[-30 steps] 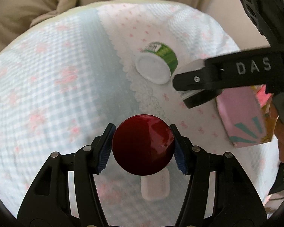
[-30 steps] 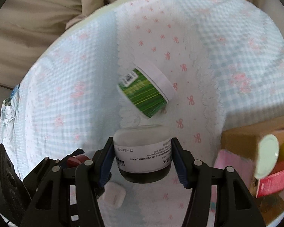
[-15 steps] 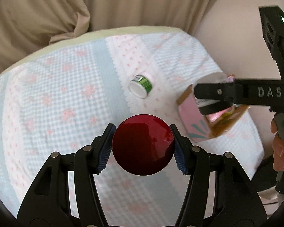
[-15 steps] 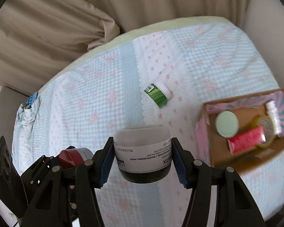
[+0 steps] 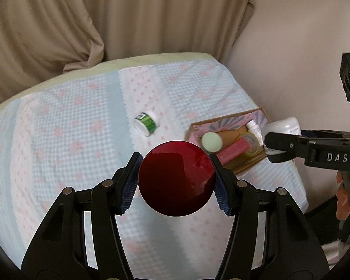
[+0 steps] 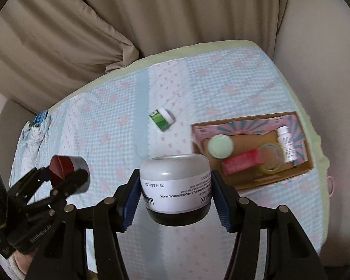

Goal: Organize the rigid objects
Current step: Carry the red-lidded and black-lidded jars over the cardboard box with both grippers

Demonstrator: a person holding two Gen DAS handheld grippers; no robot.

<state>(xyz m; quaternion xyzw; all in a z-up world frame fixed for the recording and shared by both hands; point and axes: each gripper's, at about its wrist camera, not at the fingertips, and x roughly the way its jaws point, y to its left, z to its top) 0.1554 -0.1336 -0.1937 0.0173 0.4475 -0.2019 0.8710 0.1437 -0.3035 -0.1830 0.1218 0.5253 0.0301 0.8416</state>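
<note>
Bed layout: a box (image 6: 252, 182) to the right, a tub (image 6: 162, 119) to its left.
In the box lie a lid (image 6: 221, 146), a packet (image 6: 241, 162), a tape roll (image 6: 270, 157) and a bottle (image 6: 287, 144); the tub lies tipped on the bed (image 6: 105, 126).

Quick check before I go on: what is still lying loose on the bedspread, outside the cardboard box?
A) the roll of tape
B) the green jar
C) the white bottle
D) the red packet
B: the green jar lies on its side on the bedspread, left of the cardboard box, which holds the other three.

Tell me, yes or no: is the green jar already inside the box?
No, the green jar lies on its side on the cloth, apart from the box.
</note>
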